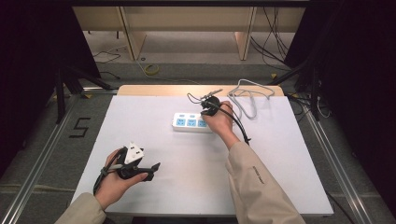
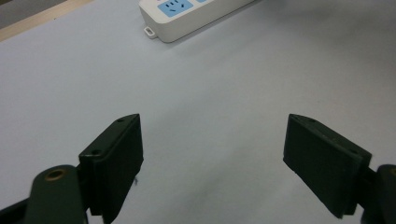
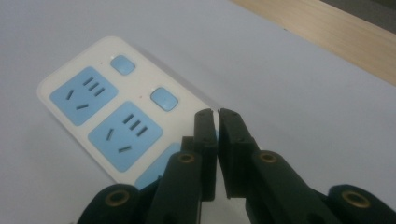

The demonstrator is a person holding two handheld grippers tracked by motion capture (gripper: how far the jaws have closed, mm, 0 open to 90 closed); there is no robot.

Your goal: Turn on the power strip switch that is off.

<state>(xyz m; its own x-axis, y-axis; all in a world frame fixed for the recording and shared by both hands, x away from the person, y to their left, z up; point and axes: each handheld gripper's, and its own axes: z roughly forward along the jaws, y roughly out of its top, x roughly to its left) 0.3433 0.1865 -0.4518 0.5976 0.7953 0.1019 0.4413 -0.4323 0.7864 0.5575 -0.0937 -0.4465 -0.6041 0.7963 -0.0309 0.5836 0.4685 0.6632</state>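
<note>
A white power strip (image 1: 189, 122) with blue sockets lies flat in the middle of the white table; its grey cable (image 1: 250, 95) loops off to the back right. My right gripper (image 1: 205, 112) hangs over the strip's right end. In the right gripper view its jaws stand shut with nothing between them, tips (image 3: 215, 114) just above the strip (image 3: 112, 116) beside a blue switch button (image 3: 164, 98). My left gripper (image 1: 152, 169) rests near the front left, open and empty. In the left gripper view its pads (image 2: 119, 154) stand wide apart, with the strip's end (image 2: 182, 14) far ahead.
The white table sheet (image 1: 280, 177) lies over a wooden tabletop whose bare edge (image 1: 154, 89) shows at the back. Black stands and cables crowd the floor on both sides. A wooden desk frame (image 1: 187, 23) stands beyond.
</note>
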